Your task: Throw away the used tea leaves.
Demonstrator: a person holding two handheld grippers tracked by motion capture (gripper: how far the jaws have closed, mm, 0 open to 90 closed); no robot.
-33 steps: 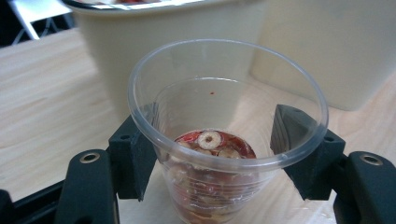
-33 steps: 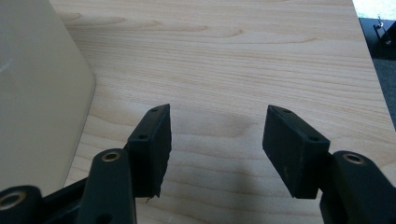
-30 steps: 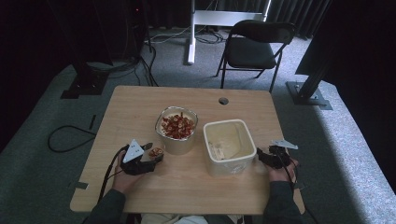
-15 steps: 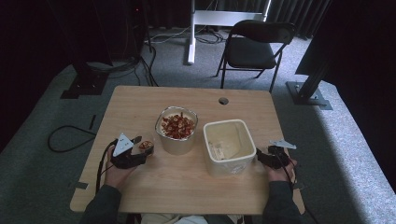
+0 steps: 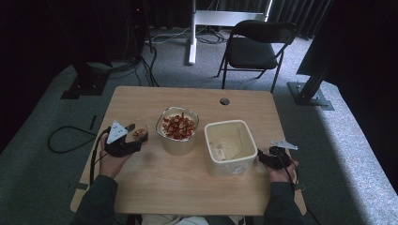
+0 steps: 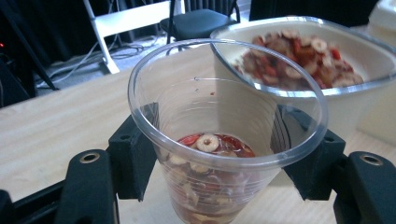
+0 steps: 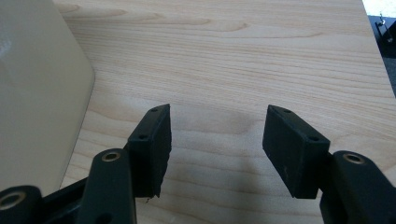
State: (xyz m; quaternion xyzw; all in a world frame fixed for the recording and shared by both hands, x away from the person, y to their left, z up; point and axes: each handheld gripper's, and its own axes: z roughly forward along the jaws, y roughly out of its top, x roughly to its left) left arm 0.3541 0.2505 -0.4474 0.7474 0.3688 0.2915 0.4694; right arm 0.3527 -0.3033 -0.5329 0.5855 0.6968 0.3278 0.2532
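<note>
Landmark: round bowl (image 5: 177, 136) of red and pale dried slices, standing near the middle of the wooden surface (image 5: 187, 187).

Left claw (image 5: 133, 140): sits just to the person's left of the bowl. Jaws are closed onto a clear plastic cup (image 6: 219, 144), one black pad on each side of the wall, roughly mid-height. From the left gripper view the cup is upright and about a third full of the same slices as the bowl; its rim overlaps the bowl's rim in that view, so cup and bowl are very near, contact not resolvable. Whether the cup's base rests on the surface or is lifted: cannot tell.

Right claw (image 7: 215, 140): on the far side of the bowl, beyond a square cream tub (image 5: 230, 146), close to the tub's outer wall. Jaws stand well apart with nothing between them, bare wood below. The tub looks nearly empty from the high view, some residue on the inside.

Handling judgement, cup: thin, light, flexible wall; likely to ovalise or crack under a hard squeeze, and smooth enough to slip under a weak one. Mid-wall hold as now seems reasonable; a grip nearer the stiffer rolled rim would deform it less. Contents are loose and light, so a tilt would spill them readily. Keep upright.

Handling judgement, bowl: rigid, heavier, best taken at the rim.
</note>
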